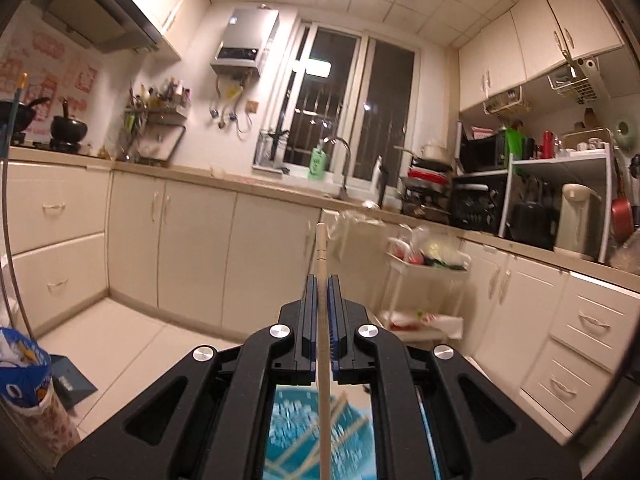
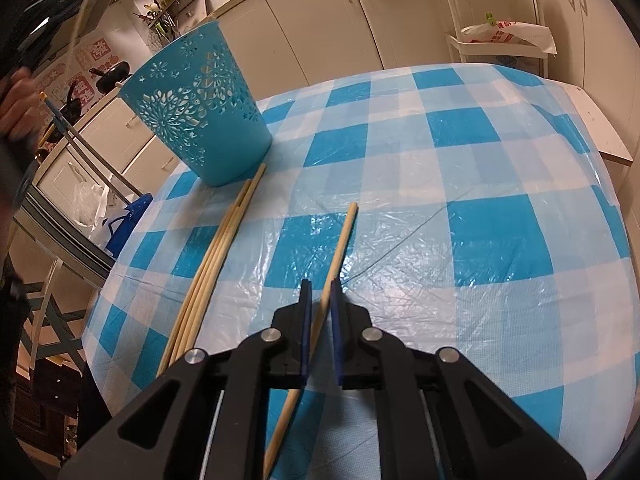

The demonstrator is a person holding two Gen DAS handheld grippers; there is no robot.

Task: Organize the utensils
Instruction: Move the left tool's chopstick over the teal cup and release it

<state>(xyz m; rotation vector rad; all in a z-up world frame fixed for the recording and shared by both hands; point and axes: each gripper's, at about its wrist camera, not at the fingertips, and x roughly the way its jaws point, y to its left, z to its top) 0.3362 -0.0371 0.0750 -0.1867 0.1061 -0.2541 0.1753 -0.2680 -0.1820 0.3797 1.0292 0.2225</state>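
Observation:
My left gripper [image 1: 322, 280] is shut on one pale wooden chopstick [image 1: 321, 248], held up level and pointing across the kitchen. Under it the teal cut-out basket [image 1: 296, 420] shows as a blur. In the right wrist view the basket [image 2: 200, 108] stands upright on the blue-and-white checked tablecloth [image 2: 480, 160]. Several chopsticks [image 2: 216, 248] lie bundled just below it. My right gripper [image 2: 321, 286] points down at the table, shut on a single chopstick [image 2: 342, 236] that runs slantwise between the pads. The raised chopstick [image 2: 80, 20] and a hand [image 2: 16, 108] show blurred at top left.
Cream cabinets [image 1: 192, 248] and a counter with a sink tap [image 1: 344, 160] line the room. A white trolley [image 2: 500, 40] with bags stands behind the table. A blue bag [image 2: 128, 220] and folding rack sit off the table's left edge.

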